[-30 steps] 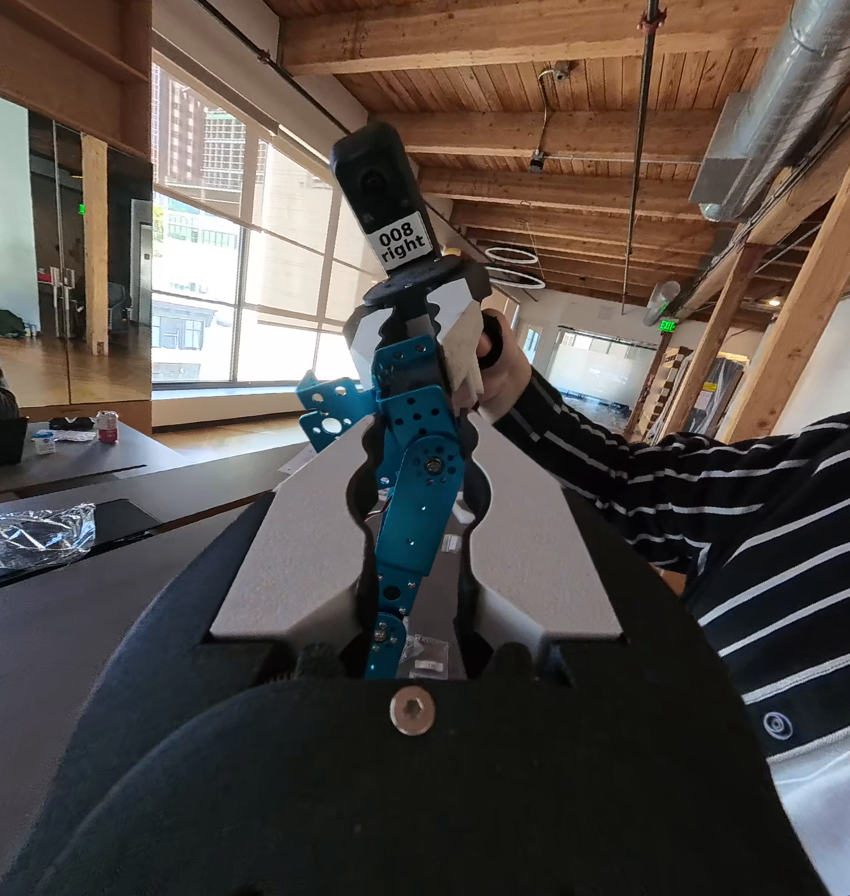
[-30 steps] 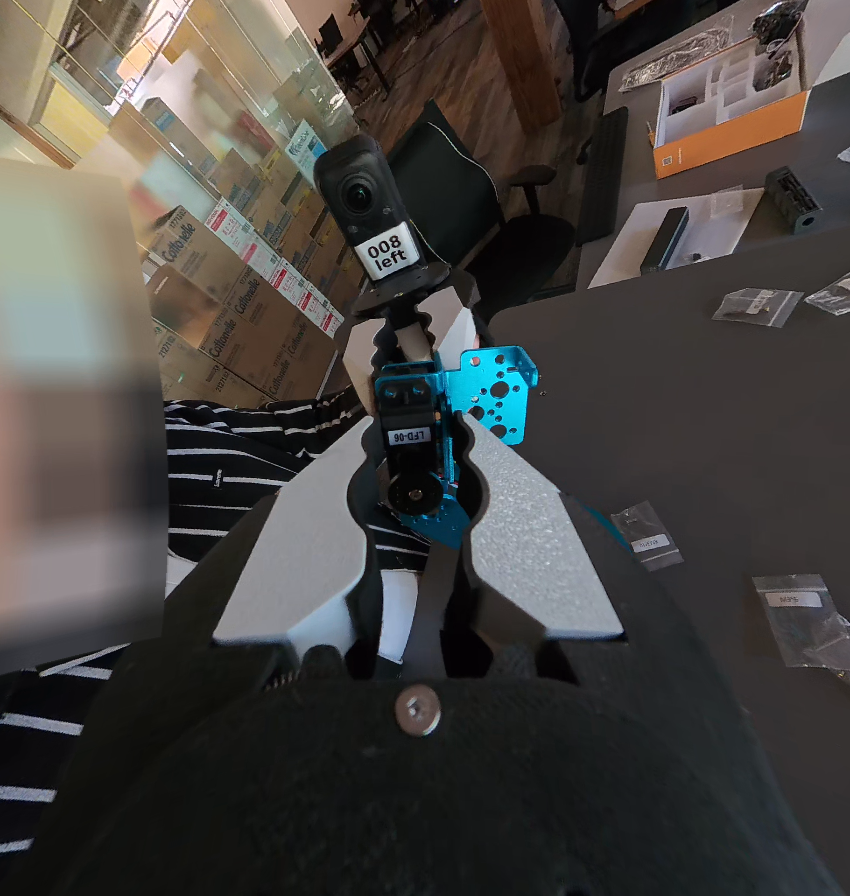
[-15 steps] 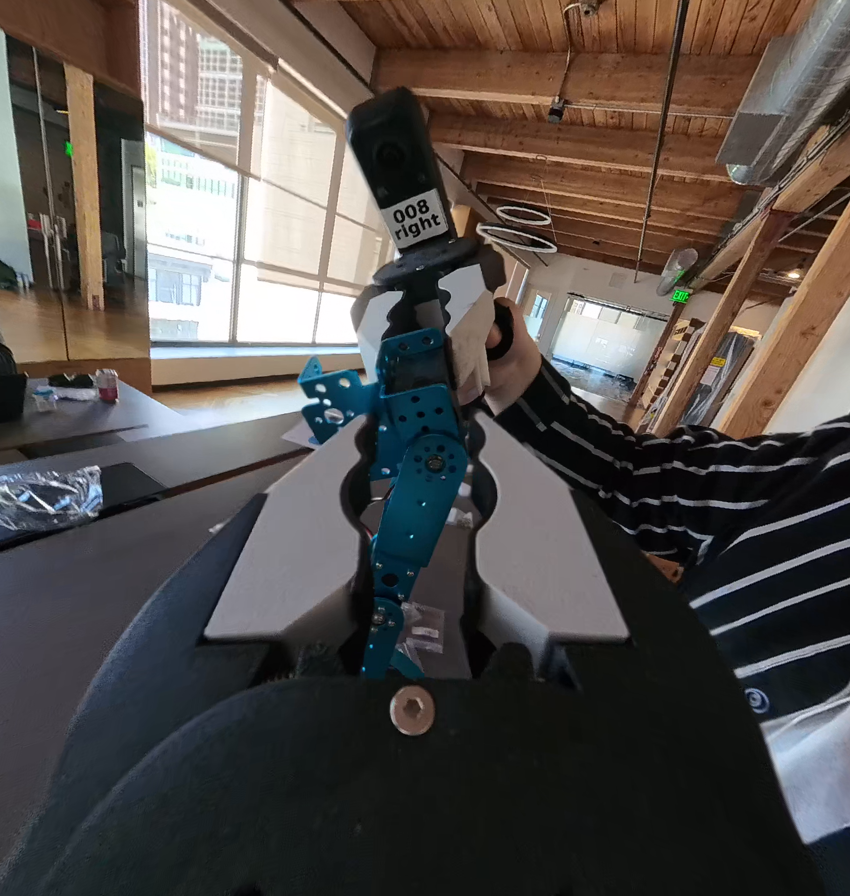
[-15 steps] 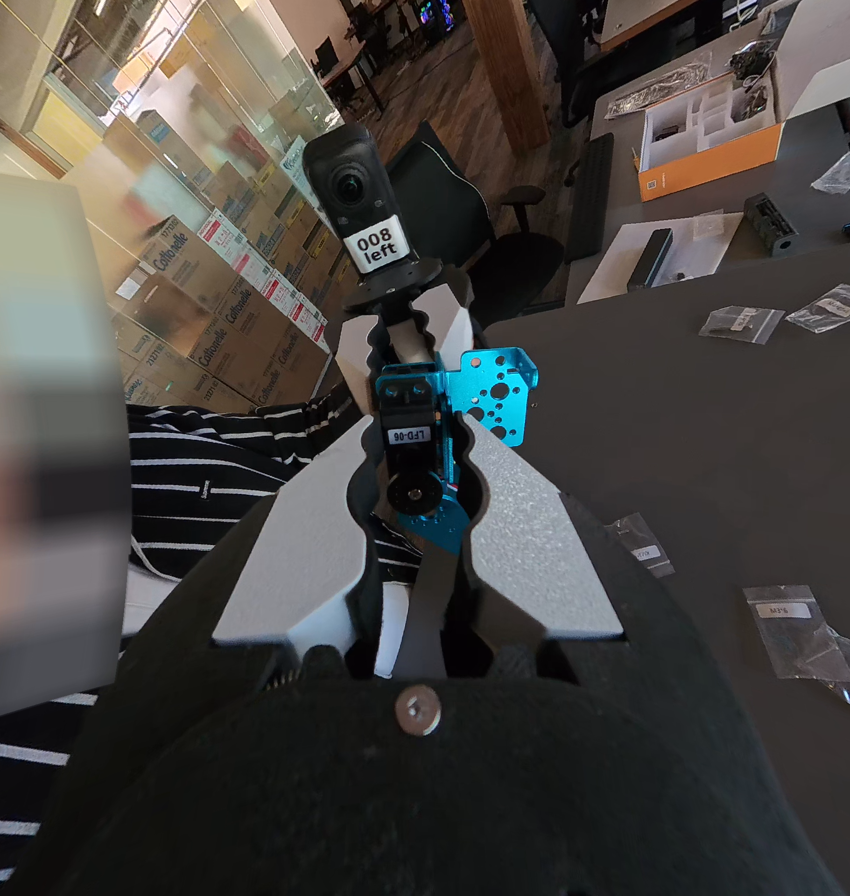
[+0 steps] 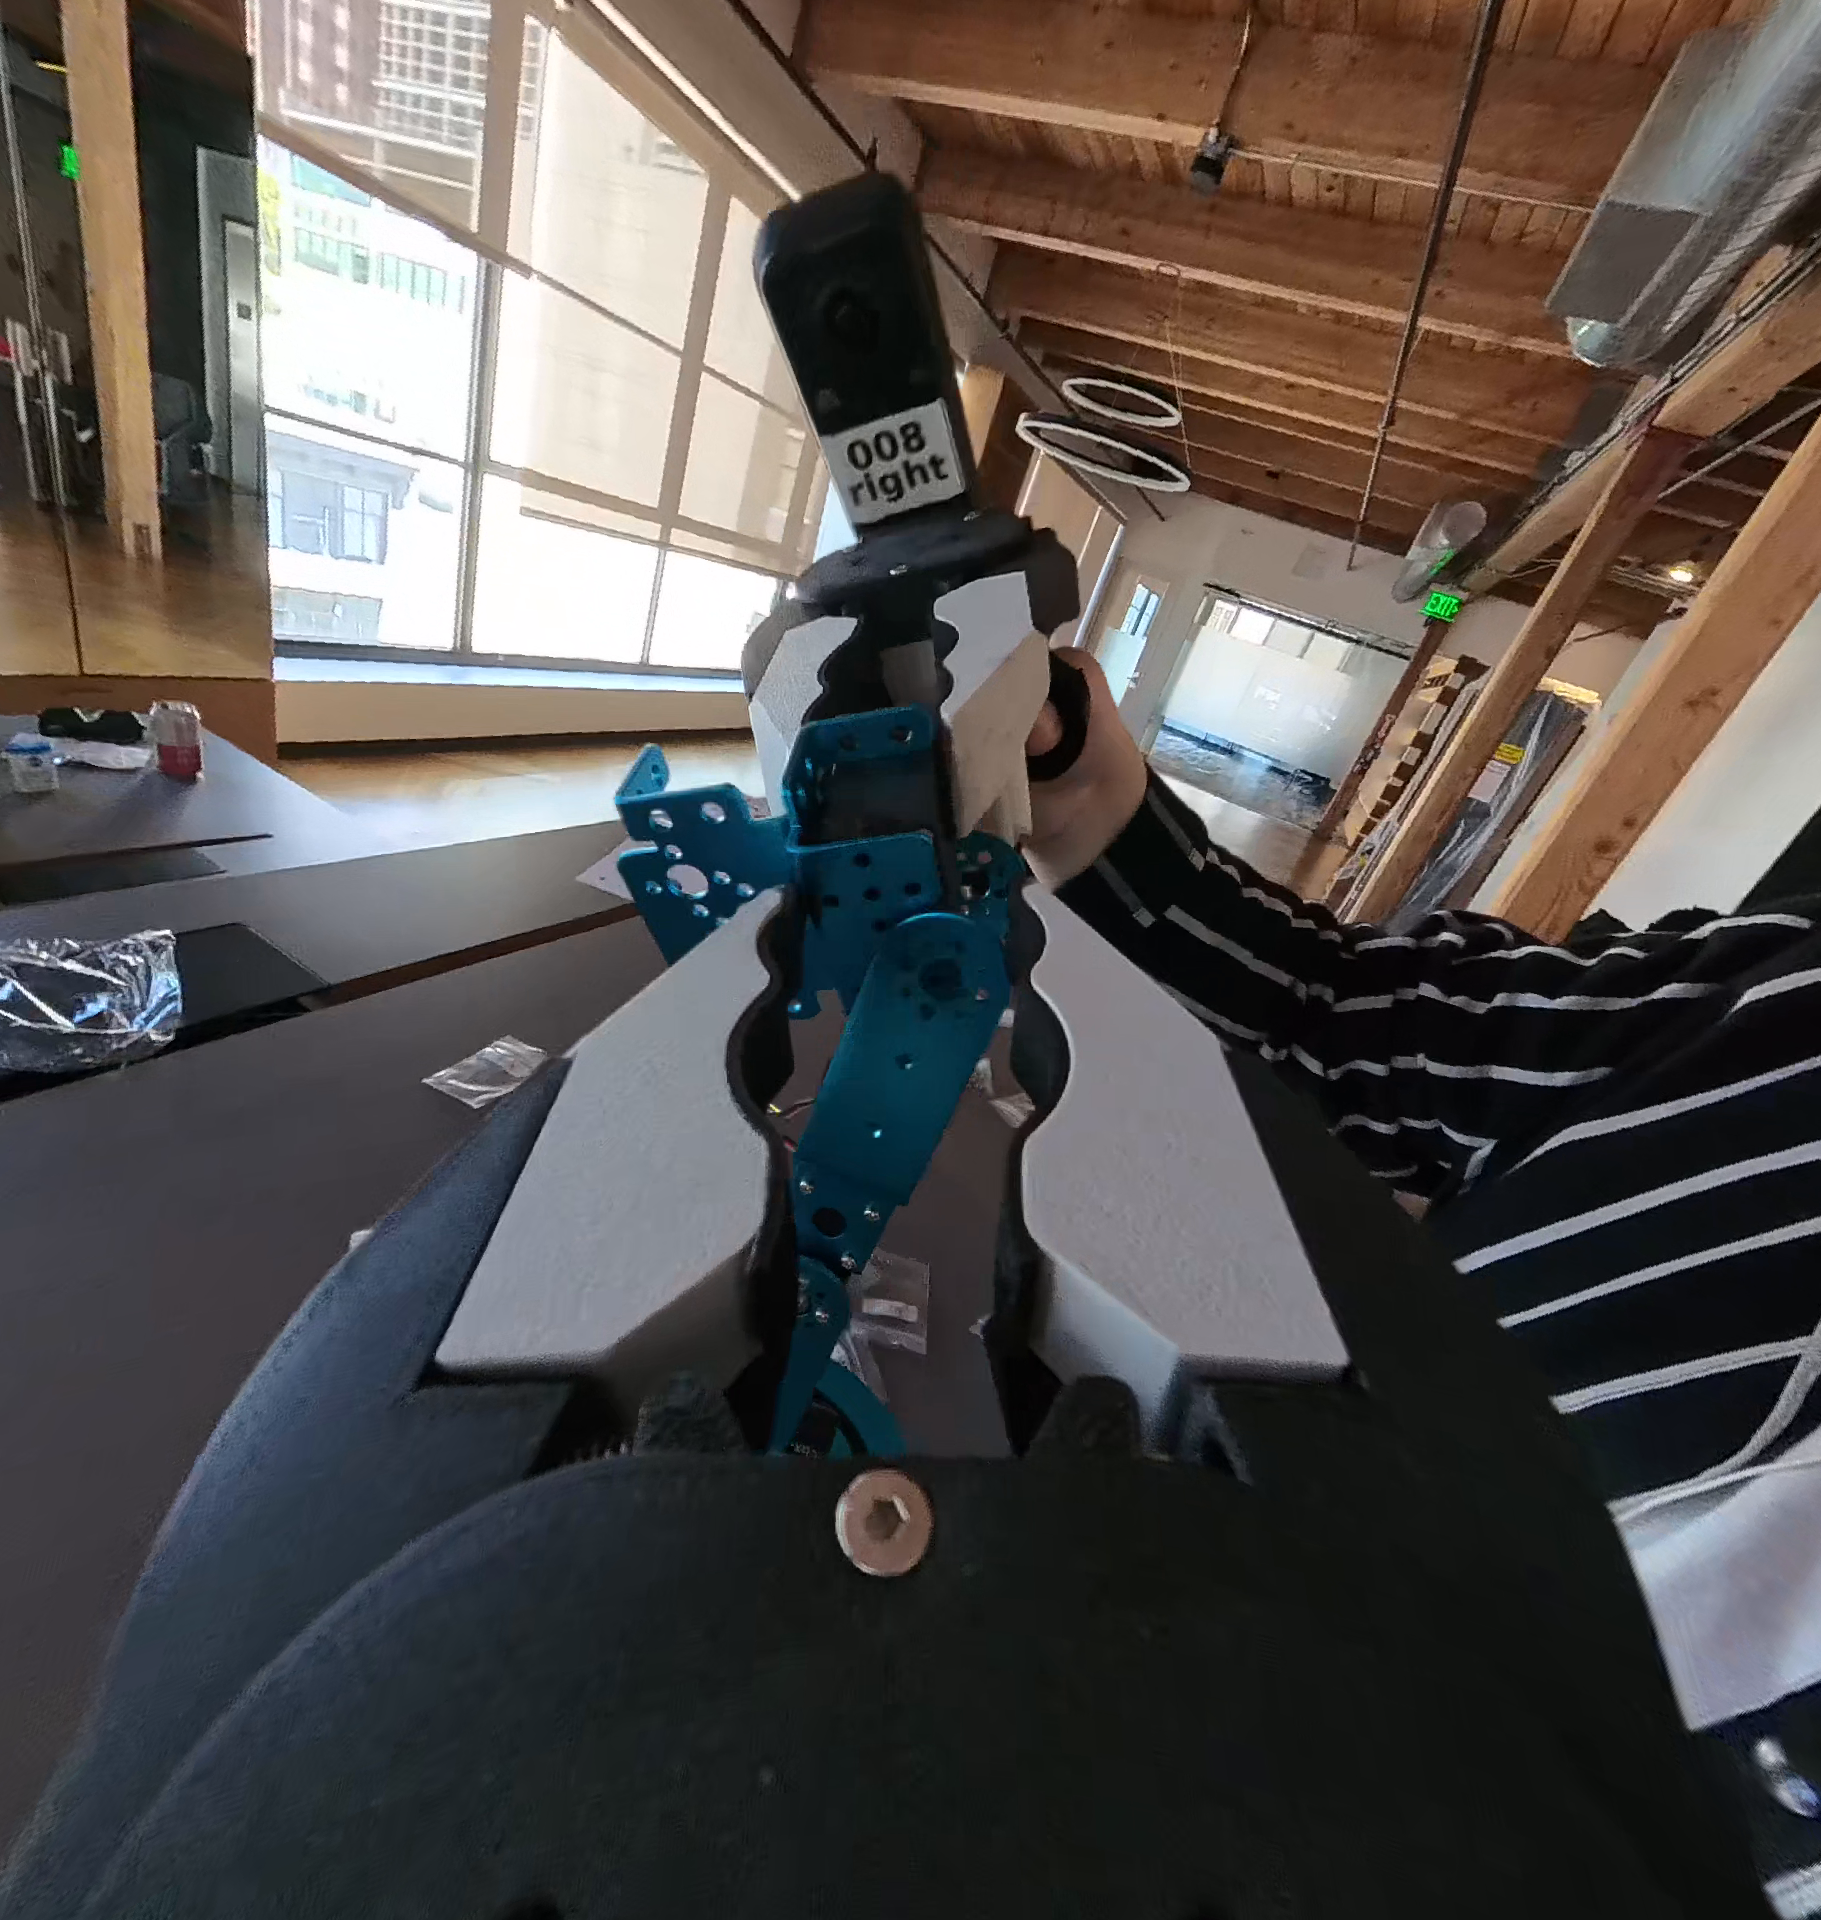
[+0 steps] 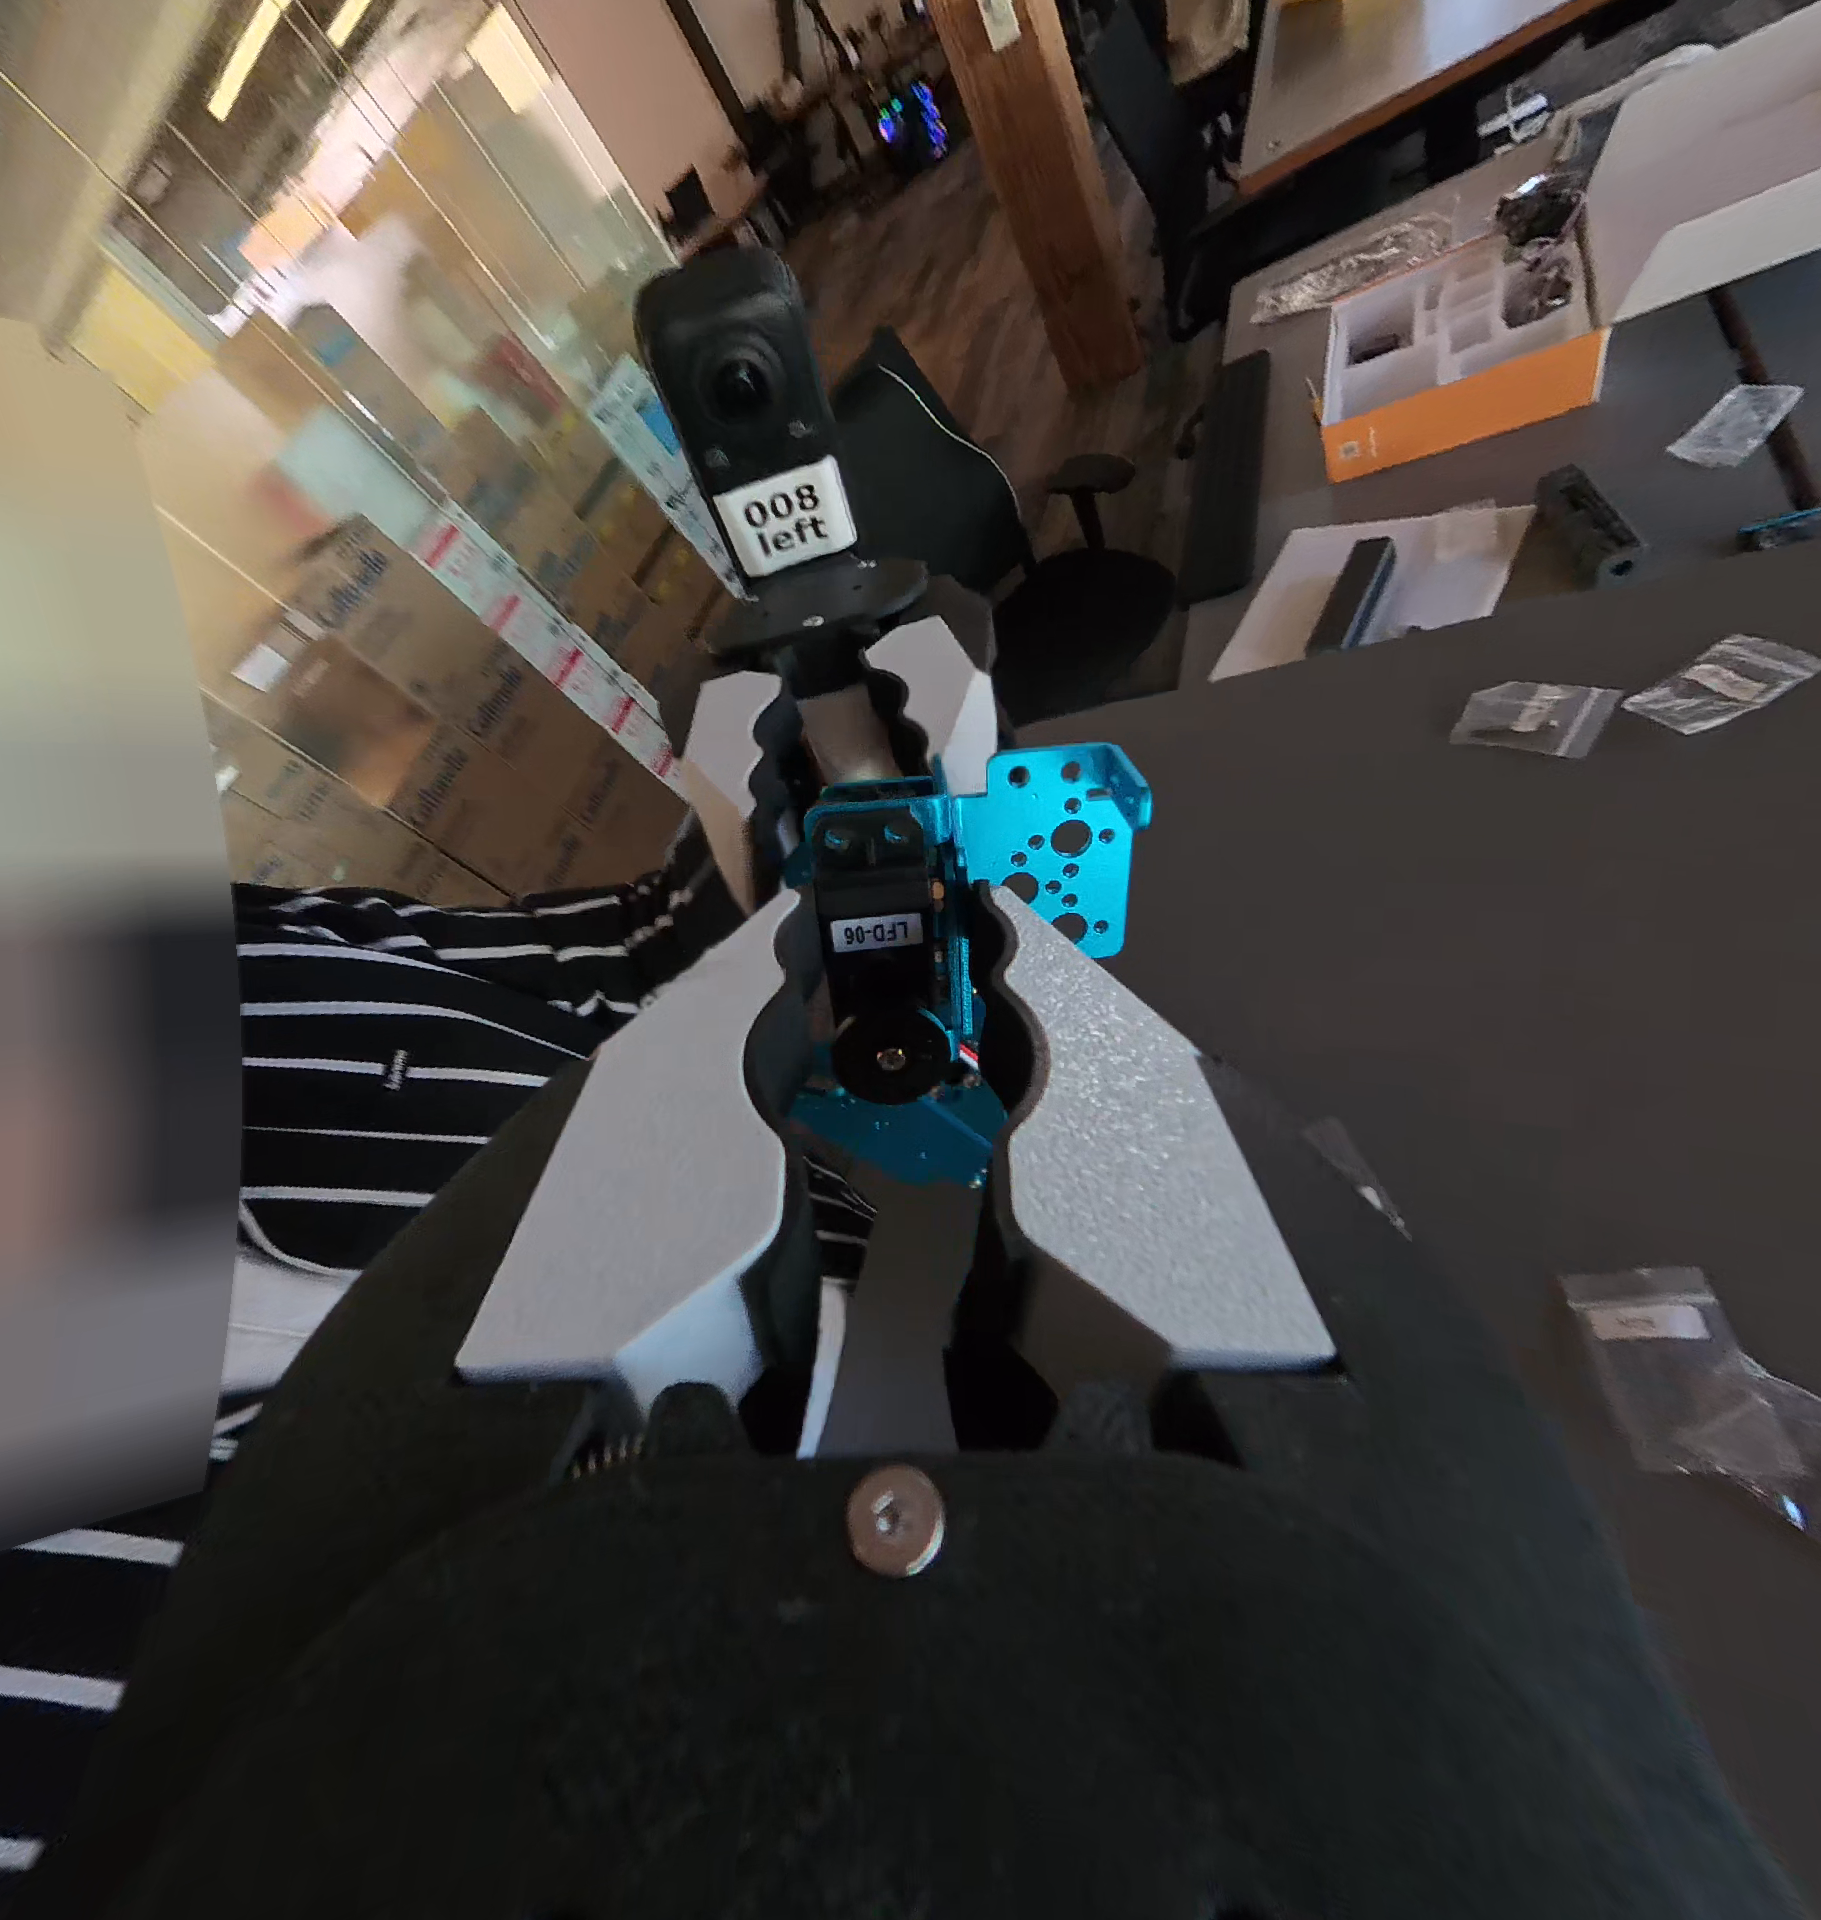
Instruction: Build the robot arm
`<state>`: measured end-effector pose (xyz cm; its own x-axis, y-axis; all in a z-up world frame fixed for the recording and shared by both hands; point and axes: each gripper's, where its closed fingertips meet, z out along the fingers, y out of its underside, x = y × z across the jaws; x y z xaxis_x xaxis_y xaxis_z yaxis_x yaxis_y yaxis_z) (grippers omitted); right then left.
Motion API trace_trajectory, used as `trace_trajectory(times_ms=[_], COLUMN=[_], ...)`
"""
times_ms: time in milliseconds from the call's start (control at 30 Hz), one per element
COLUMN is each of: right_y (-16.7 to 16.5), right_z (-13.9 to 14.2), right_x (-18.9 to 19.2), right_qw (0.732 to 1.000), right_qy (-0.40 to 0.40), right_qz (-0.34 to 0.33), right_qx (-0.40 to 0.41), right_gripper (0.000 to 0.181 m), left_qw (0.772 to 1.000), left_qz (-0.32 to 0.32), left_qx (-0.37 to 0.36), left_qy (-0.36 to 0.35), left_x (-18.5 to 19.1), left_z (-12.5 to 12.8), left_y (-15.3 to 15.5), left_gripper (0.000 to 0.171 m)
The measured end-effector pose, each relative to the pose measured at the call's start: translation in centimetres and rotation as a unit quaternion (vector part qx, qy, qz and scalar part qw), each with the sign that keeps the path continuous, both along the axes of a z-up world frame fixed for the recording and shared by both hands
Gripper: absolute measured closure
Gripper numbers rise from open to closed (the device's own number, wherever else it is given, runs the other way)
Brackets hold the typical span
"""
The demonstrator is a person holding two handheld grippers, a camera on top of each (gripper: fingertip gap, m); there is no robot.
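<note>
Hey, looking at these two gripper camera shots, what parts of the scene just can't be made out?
- Lower end of the blue bracket assembly: left wrist view, hidden behind the left gripper body.
- Contents of the plastic bags: right wrist view, blurred and cut by the right edge.
- Parts in the orange box: right wrist view, too small.
- The person's head: right wrist view, covered by a mosaic patch.
- Right gripper fingertips' contact: hidden by the black servo.

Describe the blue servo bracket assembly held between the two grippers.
The blue servo bracket assembly looks like anodised metal: perforated plates screwed around a black servo with a round horn. It is held above the dark table, the left gripper and right gripper both shut on it from opposite ends. A holed plate juts sideways.
</note>
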<state>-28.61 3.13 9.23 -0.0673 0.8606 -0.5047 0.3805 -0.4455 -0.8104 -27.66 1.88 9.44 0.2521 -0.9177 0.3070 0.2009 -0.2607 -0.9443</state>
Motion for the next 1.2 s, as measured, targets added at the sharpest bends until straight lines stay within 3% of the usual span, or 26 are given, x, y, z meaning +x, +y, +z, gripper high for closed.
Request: trace_trajectory(times_ms=[133, 300, 633, 833, 1200], right_y=[-0.2, -0.4, -0.3, -0.3, -0.4], right_z=[0.2, 0.4, 0.8, 0.8, 1.4], right_x=[0.0, 0.0, 0.2, 0.1, 0.2], right_qw=[1.000, 0.999, 0.996, 0.997, 0.995], right_qy=[0.015, 0.042, 0.079, 0.075, 0.081], right_qz=[0.006, 0.015, 0.034, 0.026, 0.026], right_qx=[-0.010, -0.018, 0.007, 0.020, 0.052], right_gripper=[0.155, 0.155, 0.155, 0.155, 0.155], left_qw=[0.999, 0.996, 0.999, 0.999, 0.999], left_qz=[-0.017, -0.017, -0.032, -0.020, -0.020], left_qx=[-0.004, -0.007, -0.010, -0.007, -0.011], left_qy=[-0.038, -0.084, -0.040, -0.026, -0.032], left_x=[-0.3, -1.8, -0.7, -0.6, -0.6], left_z=[0.7, 1.1, 1.2, 1.1, 1.1], left_y=[-0.2, 0.1, 0.5, 0.9, 1.3], left_gripper=[0.117, 0.115, 0.120, 0.114, 0.120])
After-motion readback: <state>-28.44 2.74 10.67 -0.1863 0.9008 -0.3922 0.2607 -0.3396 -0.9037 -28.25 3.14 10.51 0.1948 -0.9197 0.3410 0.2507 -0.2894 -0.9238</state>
